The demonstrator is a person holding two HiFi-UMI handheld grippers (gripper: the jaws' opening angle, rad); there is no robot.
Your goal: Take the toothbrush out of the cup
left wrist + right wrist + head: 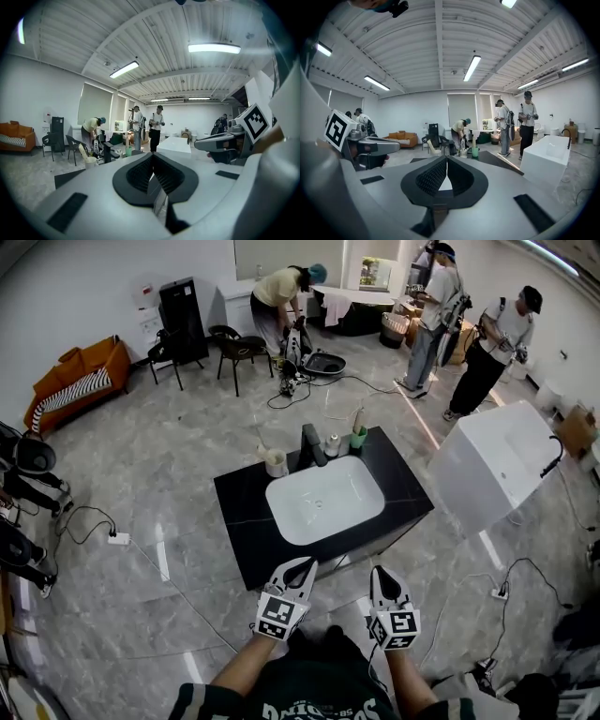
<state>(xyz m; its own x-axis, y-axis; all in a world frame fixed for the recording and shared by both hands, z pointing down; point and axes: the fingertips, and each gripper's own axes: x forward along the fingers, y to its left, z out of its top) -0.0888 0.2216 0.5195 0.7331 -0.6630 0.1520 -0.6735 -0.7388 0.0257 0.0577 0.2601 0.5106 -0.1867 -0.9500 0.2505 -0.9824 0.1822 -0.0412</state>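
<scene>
Head view:
- Worktop [248,521], black, with a white sink [323,501].
- Cup [358,438], green, at the far rim, right of the faucet [311,444].
- Toothbrush [357,420] in the cup, long axis near upright, top end pointing up and away from the camera.
- Left gripper [305,564] and right gripper [382,571], side by side at the near edge, well apart from the cup.

Left gripper view:
- Left gripper [152,154]: jaws together, nothing between them.
- Cup [128,151] far ahead, toothbrush [126,140] standing upright in it.

Right gripper view:
- Right gripper [446,160]: jaws closed, empty.
- Cup [475,152] ahead, slightly right; toothbrush [473,140] vertical.
</scene>
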